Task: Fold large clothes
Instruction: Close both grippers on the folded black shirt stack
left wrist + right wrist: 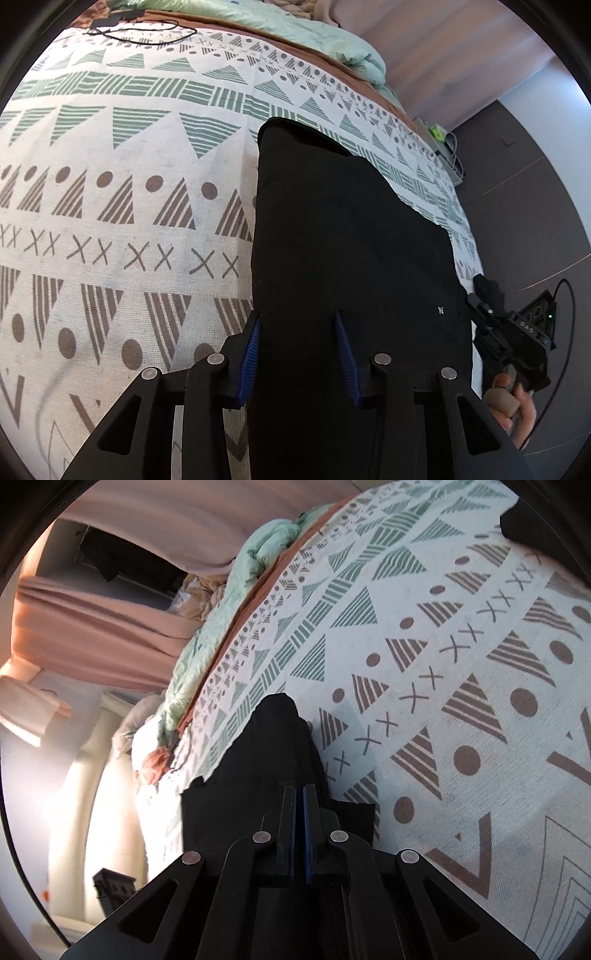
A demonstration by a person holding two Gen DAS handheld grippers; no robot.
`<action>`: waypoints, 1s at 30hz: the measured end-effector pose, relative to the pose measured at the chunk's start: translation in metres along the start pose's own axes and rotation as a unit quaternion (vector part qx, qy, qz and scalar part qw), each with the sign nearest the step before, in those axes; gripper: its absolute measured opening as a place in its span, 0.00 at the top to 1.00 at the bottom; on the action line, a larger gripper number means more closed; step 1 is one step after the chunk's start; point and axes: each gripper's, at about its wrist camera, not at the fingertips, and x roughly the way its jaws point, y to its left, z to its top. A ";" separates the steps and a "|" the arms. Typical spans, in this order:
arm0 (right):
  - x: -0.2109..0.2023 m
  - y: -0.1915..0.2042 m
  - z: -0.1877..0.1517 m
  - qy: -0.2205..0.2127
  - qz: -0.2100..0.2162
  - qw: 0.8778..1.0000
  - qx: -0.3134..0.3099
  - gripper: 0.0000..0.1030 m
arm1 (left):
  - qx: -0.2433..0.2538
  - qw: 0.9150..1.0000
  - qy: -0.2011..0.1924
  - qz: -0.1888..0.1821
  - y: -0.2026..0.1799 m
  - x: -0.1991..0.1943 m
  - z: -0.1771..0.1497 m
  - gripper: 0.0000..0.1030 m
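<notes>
A large black garment (347, 229) lies folded in a long strip on the patterned bedspread (122, 206). My left gripper (297, 325) is open, its blue-padded fingers (251, 347) standing on either side of the garment's near end. My right gripper (300, 794) is shut on a bunched part of the black garment (273, 746), which pokes out past the fingertips. The right gripper also shows in the left wrist view (476, 306) at the garment's right edge, held by a hand.
A mint-green quilt (288, 33) and brown sheet lie along the bed's far side. A black cable (147, 33) lies on the bedspread at the back. Dark floor (528, 206) lies to the right. Pink curtains (92, 627) and white furniture stand beyond the bed.
</notes>
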 end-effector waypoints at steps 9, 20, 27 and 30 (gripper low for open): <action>-0.004 -0.005 -0.011 0.067 -0.007 0.997 -0.028 0.20 | 0.016 1.000 -0.004 0.020 -0.010 -0.002 0.001 0.63; 0.031 -0.021 -0.027 0.127 0.037 0.991 -0.013 0.20 | 0.029 0.999 -0.001 0.029 -0.015 0.000 0.004 0.63; 0.047 -0.018 -0.020 0.134 0.068 0.989 0.003 0.26 | 0.024 0.999 -0.001 0.029 -0.008 0.010 0.007 0.61; 0.052 -0.020 -0.020 0.137 0.069 0.988 0.009 0.36 | 0.017 1.000 -0.001 0.024 -0.004 0.014 0.010 0.56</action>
